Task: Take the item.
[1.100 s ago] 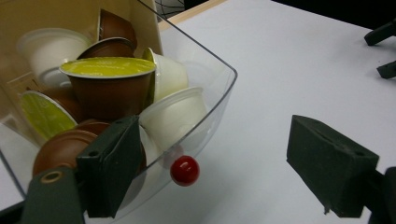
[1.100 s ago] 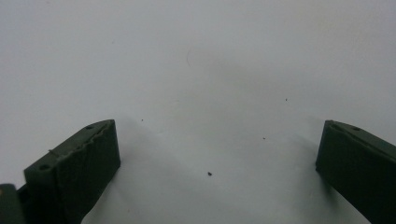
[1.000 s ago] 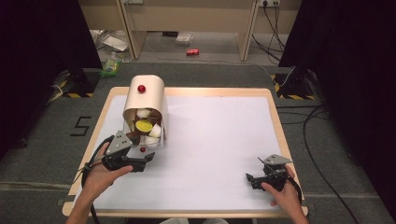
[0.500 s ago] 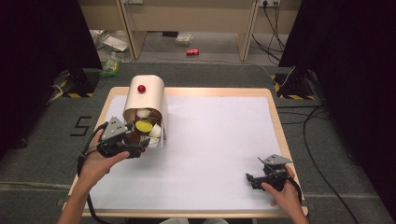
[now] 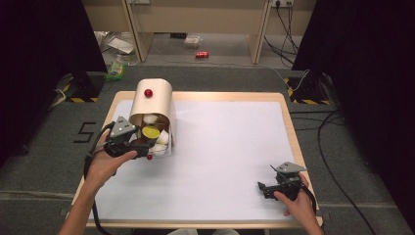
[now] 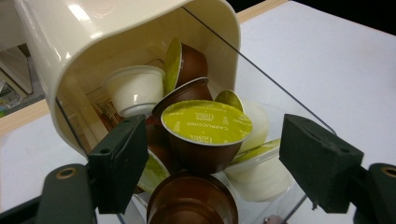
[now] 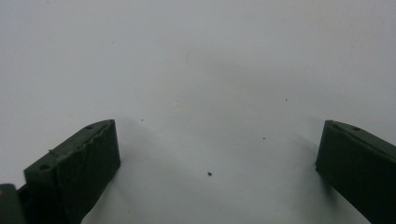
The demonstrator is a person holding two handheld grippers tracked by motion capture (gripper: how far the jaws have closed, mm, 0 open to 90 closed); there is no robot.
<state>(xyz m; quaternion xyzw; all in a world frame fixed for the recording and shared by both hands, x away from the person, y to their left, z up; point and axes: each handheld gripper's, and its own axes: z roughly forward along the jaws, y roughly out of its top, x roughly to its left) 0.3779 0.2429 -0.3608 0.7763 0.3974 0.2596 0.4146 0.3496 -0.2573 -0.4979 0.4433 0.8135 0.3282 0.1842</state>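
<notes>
High view: dispenser (image 5: 152, 100) mouth toward person.

Cream container (image 5: 152, 100) lies tipped at the worktop's (image 5: 230, 147) far-left part, capsules (image 5: 150, 132) at its open mouth. Left gripper (image 5: 142, 148) right at that mouth. Right gripper (image 5: 263, 189) well apart, near-right edge.

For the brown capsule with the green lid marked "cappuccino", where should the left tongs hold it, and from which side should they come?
Grip the brown capsule on its tapered side wall, just under the lid rim, which should stop it slipping. Come in from the front of the cream dispenser, as the open left tongs already sit: the capsule lies foremost on the pile, lid tilted up, both flanks free.
</notes>
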